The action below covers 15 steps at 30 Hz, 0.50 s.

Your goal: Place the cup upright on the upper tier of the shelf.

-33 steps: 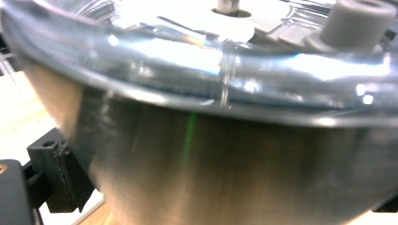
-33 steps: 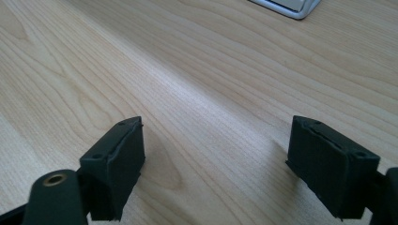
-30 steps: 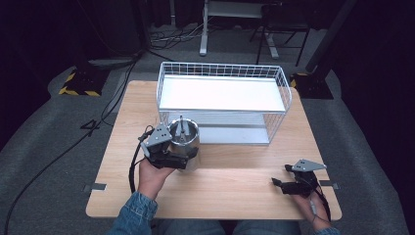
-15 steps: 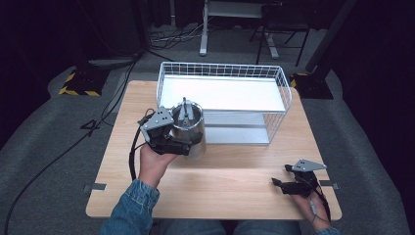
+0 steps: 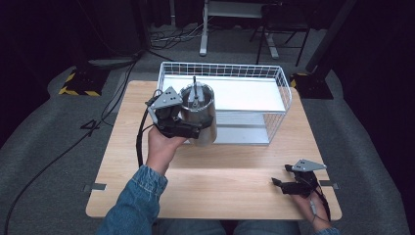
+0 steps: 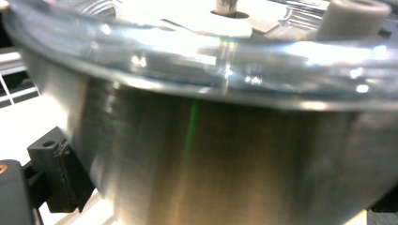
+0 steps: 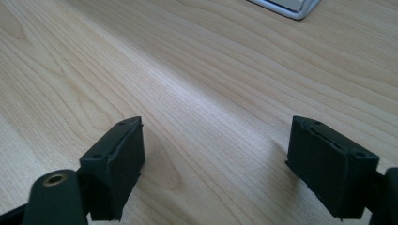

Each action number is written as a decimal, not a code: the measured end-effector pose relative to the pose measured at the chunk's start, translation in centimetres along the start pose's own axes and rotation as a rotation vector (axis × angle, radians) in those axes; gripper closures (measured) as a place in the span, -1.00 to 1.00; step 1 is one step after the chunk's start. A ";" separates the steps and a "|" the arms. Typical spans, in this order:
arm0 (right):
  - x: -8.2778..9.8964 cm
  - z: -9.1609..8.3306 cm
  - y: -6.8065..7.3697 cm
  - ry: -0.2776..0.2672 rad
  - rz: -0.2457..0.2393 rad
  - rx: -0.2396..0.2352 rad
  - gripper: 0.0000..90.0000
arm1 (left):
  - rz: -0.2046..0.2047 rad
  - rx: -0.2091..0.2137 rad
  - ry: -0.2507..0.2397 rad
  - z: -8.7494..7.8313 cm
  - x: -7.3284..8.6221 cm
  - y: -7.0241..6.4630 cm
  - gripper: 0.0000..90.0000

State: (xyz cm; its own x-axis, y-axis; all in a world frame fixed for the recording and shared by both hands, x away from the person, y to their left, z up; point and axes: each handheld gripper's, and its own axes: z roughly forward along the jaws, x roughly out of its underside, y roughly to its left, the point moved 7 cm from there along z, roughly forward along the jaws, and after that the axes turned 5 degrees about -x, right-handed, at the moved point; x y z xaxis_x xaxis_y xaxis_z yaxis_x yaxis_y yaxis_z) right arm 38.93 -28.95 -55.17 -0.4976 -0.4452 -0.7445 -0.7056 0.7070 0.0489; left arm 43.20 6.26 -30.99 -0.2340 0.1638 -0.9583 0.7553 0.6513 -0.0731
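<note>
Lighting: bright overhead on light wooden counter (image 5: 235, 171); surrounding room dark. Glare: streaks on blurred, close shiny steel canister (image 6: 225, 154). Soft shadows under black jaws in right gripper view.

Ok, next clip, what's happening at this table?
A person works with a handheld gripper in each hand. The left gripper is clamped on a shiny metal canister with a clear lid and a rod sticking up from its middle, holding it at the front left corner of a white wire basket. Whether it is clear of the wooden table I cannot tell. The right gripper rests near the table's right front edge, jaws open, holding nothing.
</note>
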 end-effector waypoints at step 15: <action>0.0 0.0 0.0 -0.003 -0.003 0.003 -0.56 | 0.036 -0.038 -0.008 3.3 -5.1 0.2 -0.92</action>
State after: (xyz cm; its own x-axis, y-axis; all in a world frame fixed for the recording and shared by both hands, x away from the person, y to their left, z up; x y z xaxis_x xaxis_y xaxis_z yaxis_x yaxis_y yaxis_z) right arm 38.90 -28.92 -55.16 -0.4942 -0.4458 -0.7464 -0.7056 0.7072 0.0448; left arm 46.59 3.08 -27.04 -0.2020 0.1822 -0.9623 0.7393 0.6728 -0.0278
